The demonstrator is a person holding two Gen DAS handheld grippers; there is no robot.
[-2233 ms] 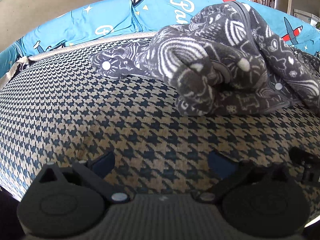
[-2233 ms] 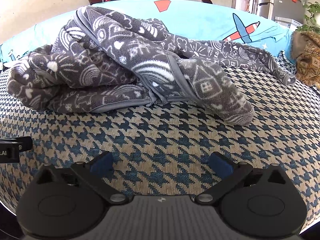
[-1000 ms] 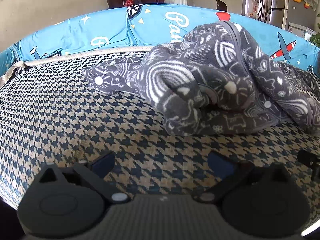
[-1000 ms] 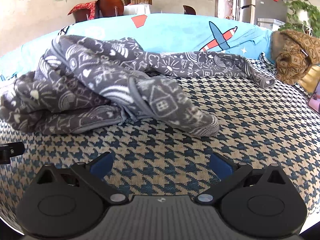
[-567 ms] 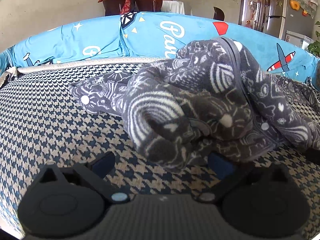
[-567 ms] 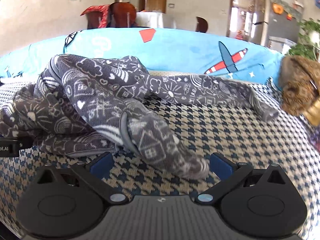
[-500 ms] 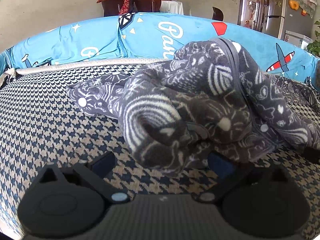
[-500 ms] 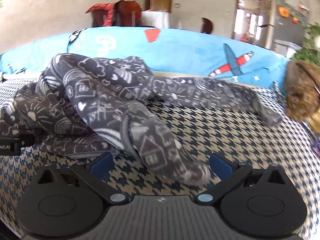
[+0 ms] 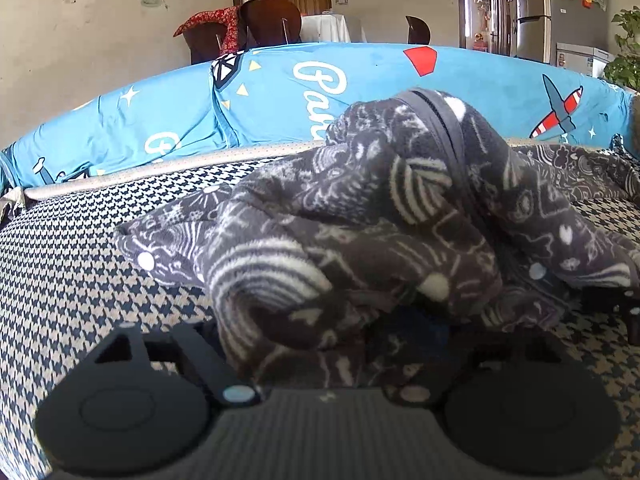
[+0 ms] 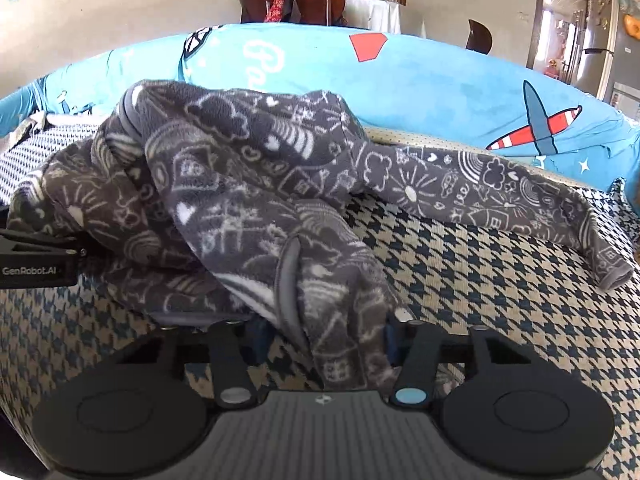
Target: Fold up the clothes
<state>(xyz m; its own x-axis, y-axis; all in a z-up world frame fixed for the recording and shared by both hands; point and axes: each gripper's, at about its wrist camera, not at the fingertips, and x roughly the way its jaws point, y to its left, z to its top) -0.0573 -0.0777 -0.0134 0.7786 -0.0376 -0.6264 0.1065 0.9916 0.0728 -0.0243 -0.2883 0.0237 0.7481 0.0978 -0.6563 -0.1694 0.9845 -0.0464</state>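
Observation:
A grey fleece garment (image 9: pixel 400 216) with white doodle print lies bunched on the houndstooth cushion (image 9: pixel 72 280). In the left wrist view its rolled fold fills the gap of my left gripper (image 9: pixel 316 336), whose fingers still stand wide apart, mostly hidden under the cloth. In the right wrist view my right gripper (image 10: pixel 324 340) has its blue pads (image 10: pixel 260 340) drawn in on a hanging fold of the garment (image 10: pixel 240 200). One sleeve (image 10: pixel 520 204) stretches out to the right. My left gripper's body (image 10: pixel 36 256) shows at the left edge.
A blue printed cover (image 9: pixel 280 88) drapes the sofa back behind the garment. The patterned seat (image 10: pixel 500 312) spreads out to the right. Dark chairs (image 9: pixel 268 20) and a white-clothed table stand in the room beyond. A fridge (image 9: pixel 532 8) is at the far right.
Both grippers moved forward into the garment. The right gripper's fingers have drawn in onto a fold; the left gripper's fingers now straddle the rolled end.

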